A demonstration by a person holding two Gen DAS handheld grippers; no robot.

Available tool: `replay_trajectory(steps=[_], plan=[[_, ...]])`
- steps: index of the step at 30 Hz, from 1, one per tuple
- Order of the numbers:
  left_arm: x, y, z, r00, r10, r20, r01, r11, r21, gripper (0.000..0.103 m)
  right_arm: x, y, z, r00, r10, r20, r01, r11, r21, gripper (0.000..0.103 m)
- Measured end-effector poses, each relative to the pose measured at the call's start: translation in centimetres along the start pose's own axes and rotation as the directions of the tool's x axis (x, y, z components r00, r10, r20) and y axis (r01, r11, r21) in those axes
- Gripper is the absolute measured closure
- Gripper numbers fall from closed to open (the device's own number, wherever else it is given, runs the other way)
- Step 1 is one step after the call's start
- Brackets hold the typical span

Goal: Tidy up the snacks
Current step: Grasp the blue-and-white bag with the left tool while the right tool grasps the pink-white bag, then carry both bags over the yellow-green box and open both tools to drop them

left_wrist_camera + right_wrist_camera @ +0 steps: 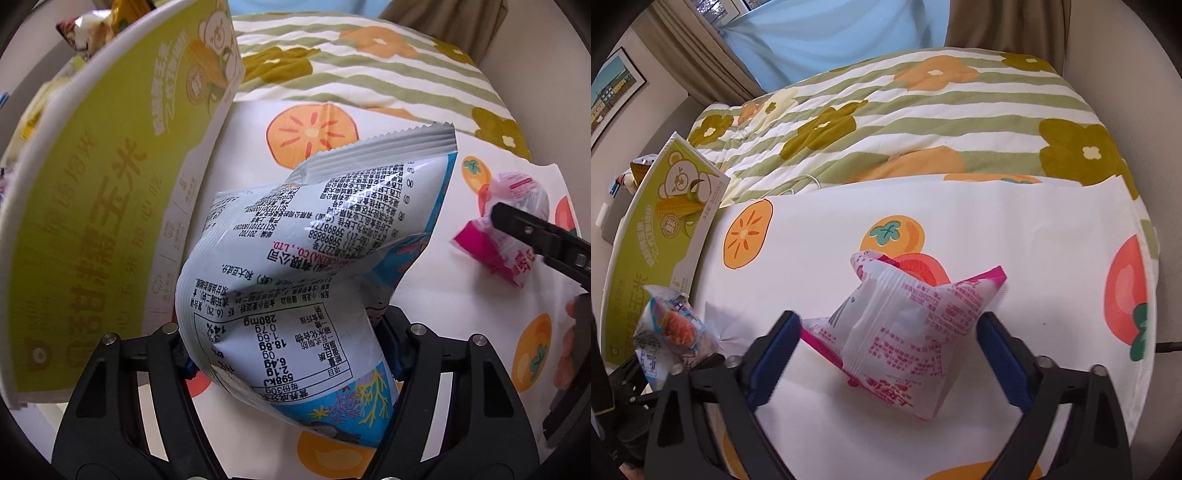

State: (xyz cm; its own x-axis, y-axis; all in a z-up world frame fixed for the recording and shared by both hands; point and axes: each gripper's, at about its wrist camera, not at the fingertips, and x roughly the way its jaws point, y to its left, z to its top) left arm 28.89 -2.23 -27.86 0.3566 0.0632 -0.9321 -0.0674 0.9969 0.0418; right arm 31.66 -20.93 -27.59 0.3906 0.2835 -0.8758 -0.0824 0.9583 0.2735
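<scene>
Left claw (pixel 291 354) pinches the white-and-blue foil snack bag (pixel 314 240) beside the green cardboard box (pixel 92 206), I judge unboxed yet. Right claw (pixel 888 349) spread around the pink-and-white plastic snack packet (pixel 905 332) mid-cloth on the bed (pixel 1015 229); box already holds some.

The snack bag (pixel 314 258) in my left gripper (pixel 291 354) was pale grey-white with black print and a blue edge bearing yellow coral. The pouch (pixel 905 332) between my right gripper's blue pads (pixel 1004 362) was white and magenta. The box (pixel 92 206) was lime green, the cloth (pixel 997 240) white with orange persimmons, the quilt (pixel 905 122) green-striped with flowers.
</scene>
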Motion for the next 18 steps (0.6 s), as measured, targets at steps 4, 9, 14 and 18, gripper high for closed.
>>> replay_trajectory(steps=[4, 9, 14, 18], plan=[[-1.6, -0.5, -0.2, 1.000, 0.003, 0.029, -0.004, 1.000, 0.017, 0.035, 0.5, 0.0, 0.0, 0.999, 0.031, -0.010, -0.031, 1.000, 0.003, 0.025], [-3.7, -0.9, -0.4, 0.998, 0.000, 0.058, -0.001, 1.000, 0.017, 0.035, 0.4, 0.3, -0.2, 0.999, 0.052, -0.010, -0.052, 0.999, -0.011, 0.043], [-6.1, -0.8, -0.5, 0.996, -0.003, 0.088, 0.003, 1.000, 0.000, 0.035, -0.3, 0.8, -0.7, 0.998, 0.068, -0.007, -0.069, 0.997, -0.046, 0.051], [-9.4, 0.2, -0.2, 0.991, -0.010, 0.135, 0.014, 0.999, -0.035, 0.035, -2.2, 1.4, -0.9, 0.995, 0.095, 0.010, -0.094, 0.993, -0.069, 0.051]])
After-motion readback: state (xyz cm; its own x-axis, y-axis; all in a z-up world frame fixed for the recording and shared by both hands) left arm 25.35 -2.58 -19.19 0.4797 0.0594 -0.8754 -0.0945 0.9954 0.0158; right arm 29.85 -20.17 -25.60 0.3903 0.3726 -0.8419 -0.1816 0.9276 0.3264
